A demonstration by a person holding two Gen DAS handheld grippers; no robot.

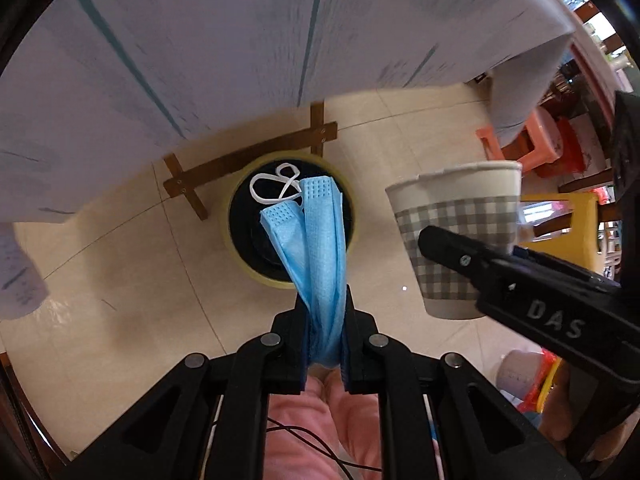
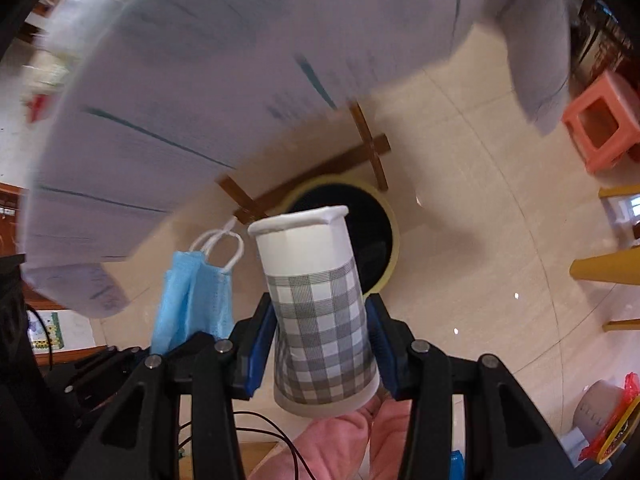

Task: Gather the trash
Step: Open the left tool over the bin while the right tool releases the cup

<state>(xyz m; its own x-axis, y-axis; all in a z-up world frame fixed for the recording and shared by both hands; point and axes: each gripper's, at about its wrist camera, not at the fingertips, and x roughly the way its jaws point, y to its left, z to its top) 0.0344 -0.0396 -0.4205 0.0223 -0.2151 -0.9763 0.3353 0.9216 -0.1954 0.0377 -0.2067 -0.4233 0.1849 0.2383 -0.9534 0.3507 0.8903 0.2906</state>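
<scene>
My left gripper [image 1: 325, 300] is shut on a blue face mask [image 1: 316, 240] with white ear loops, held above a yellow-rimmed bin with a black liner [image 1: 248, 216] on the floor. My right gripper [image 2: 320, 312] is shut on a paper cup [image 2: 320, 312] with a grey check pattern, its rim squashed, also held above the bin [image 2: 380, 236]. The cup [image 1: 456, 236] and the right gripper show at the right of the left wrist view. The mask [image 2: 196, 300] hangs to the left of the cup in the right wrist view.
A table with a pale cloth with blue lines [image 1: 240, 40] overhangs the bin, with its brown wooden foot [image 1: 256, 156] just behind it. Orange stools [image 2: 604, 124] and yellow furniture [image 2: 608, 268] stand at the right on the tiled floor.
</scene>
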